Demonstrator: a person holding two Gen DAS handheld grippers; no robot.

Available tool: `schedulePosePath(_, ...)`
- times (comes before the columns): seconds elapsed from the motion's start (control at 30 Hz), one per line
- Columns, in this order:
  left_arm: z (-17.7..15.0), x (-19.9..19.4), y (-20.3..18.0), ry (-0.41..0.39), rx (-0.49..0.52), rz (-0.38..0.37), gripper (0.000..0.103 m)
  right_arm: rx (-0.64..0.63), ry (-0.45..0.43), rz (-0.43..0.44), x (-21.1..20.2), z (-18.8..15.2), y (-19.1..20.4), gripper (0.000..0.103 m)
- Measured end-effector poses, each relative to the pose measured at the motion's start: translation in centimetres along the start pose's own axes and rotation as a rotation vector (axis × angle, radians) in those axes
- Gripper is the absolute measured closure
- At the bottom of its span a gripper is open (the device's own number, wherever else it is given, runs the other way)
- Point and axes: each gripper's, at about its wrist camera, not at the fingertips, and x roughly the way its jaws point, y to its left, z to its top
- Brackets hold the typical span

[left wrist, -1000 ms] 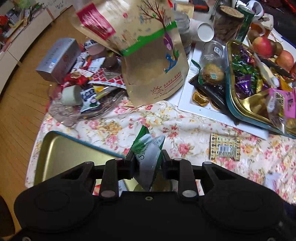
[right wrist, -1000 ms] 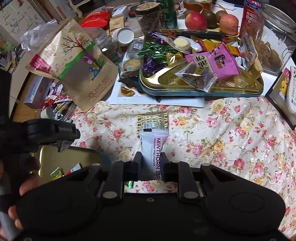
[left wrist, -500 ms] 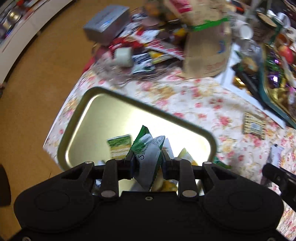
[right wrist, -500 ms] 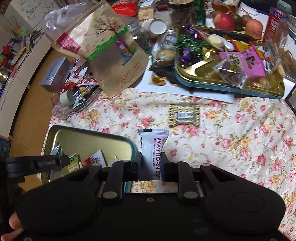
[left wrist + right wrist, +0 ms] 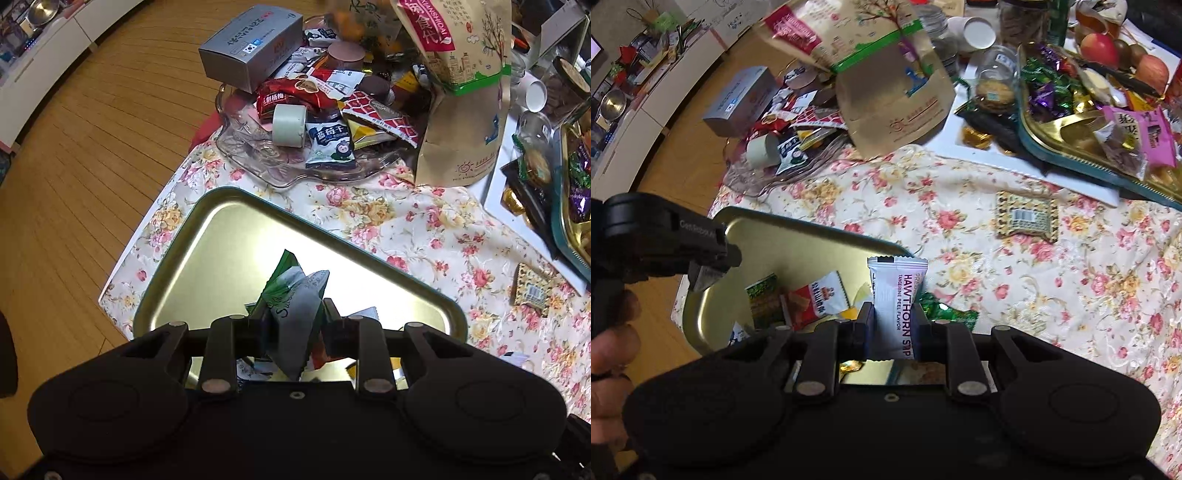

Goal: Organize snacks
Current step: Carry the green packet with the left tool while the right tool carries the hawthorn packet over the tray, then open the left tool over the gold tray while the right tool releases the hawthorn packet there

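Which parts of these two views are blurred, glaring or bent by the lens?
Left wrist view: sharp; the gold tray shows bright glare, and the floorboards curve with fisheye distortion. Right wrist view: the brown paper bag is slightly motion-smeared, while the hawthorn strip in the right tool reads clearly.

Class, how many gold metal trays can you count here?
2. The near tray sits at the cloth's corner, holding a few packets; the far tray, at the right, is heaped with sweets. Clutter may hide more.
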Motion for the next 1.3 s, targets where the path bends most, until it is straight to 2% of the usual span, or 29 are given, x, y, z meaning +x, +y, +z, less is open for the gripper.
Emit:
schedulePosePath(0.53, 0.5, 1.0, 4.2, 0.052, -0.089, -0.015, 0.063, -0.075, 0.02, 0.057, 1.5, -0.1, 4.2, 0.081)
schedulePosePath(0.67, 0.6, 1.1, 4.9, 0.067, -0.107, -0.017, 0.063, -0.091, 0.032, 0.074, 1.9, -0.2, 5.0, 0.078)
schedulePosePath(0.73, 0.6, 1.2, 5.2, 0.077, -0.119, -0.033, 0.062, -0.099, 0.033, 0.085, 1.9, -0.4, 5.3, 0.07)
schedulePosePath(0.8, 0.7, 1.3, 5.3, 0.083, -0.125, -0.044, 0.062, -0.111, 0.029, 0.091, 1.9, -0.5, 5.7, 0.067)
schedulePosePath(1.1, 0.7, 1.2, 5.2, 0.085, -0.13, -0.054, 0.062, -0.1, 0.046, 0.081, 2.2, -0.6, 5.6, 0.067)
schedulePosePath(1.3, 0.8, 0.7, 5.1, 0.059, -0.136, -0.048, 0.06, -0.093, 0.041, 0.089, 2.0, -0.4, 5.5, 0.067)
